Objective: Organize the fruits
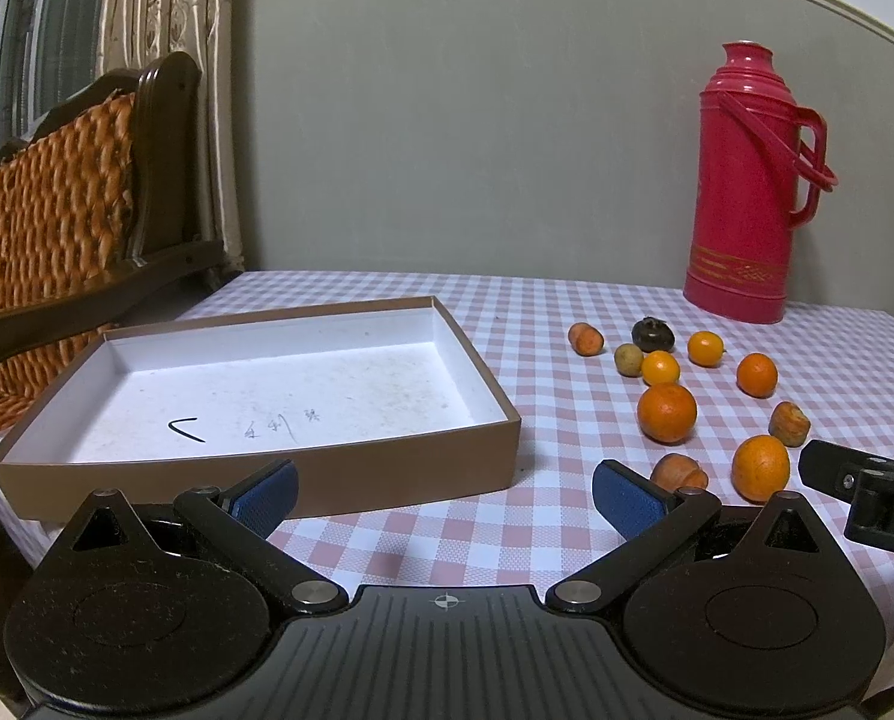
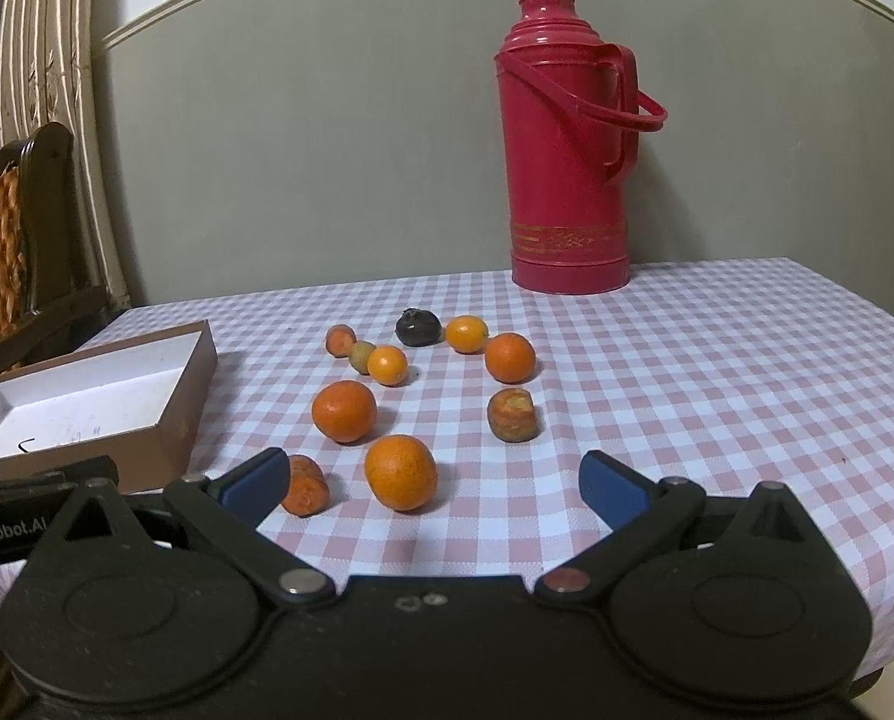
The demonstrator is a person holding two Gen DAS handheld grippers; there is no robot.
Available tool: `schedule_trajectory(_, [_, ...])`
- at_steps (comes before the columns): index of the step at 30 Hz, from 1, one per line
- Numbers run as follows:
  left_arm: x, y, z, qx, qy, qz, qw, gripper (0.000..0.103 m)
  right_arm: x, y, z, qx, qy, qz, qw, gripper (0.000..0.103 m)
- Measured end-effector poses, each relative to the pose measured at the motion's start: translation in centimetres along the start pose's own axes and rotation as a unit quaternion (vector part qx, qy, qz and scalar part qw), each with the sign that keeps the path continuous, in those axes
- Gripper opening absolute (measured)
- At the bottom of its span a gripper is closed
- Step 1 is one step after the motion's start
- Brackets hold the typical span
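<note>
Scattered fruits, ten by our count, lie loose on the checked tablecloth (image 2: 717, 360); in the right wrist view they fill the centre of the frame. The nearest orange (image 2: 400, 472) sits just above the right gripper (image 2: 432, 483), whose jaws stand wide and hold nothing. A shrivelled piece (image 2: 305, 485) lies beside its left pad, and a larger orange (image 2: 344, 411) just beyond. In the left wrist view the open cardboard box (image 1: 57, 468) occupies the left centre and holds no fruit; the fruits sit right of centre. The left gripper (image 1: 445, 498) faces the gap between box and fruit, its jaws likewise wide and bare. A red thermos (image 2: 567, 138) stands upright at the upper right, well behind the fruit. We judge that sorting has not begun. The next move, in our judgement, calls for centring the right jaws around the nearest orange, closing gently, then carrying it leftward over the box wall.
</note>
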State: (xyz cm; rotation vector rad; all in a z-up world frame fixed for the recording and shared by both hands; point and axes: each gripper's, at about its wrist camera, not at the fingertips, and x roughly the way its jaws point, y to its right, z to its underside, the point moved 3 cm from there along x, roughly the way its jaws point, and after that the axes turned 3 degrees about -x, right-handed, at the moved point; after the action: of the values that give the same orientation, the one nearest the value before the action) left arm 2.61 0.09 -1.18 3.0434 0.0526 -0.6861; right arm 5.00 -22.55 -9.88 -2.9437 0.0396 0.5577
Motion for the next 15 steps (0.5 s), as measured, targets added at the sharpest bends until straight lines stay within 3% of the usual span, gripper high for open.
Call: schedule_trajectory(15, [0.01, 0.57, 0.1, 0.007, -0.002, 0.006, 1.0, 0.103, 0.09, -0.14, 0.08, -0.006, 0.002, 0.002, 1.0, 0.097])
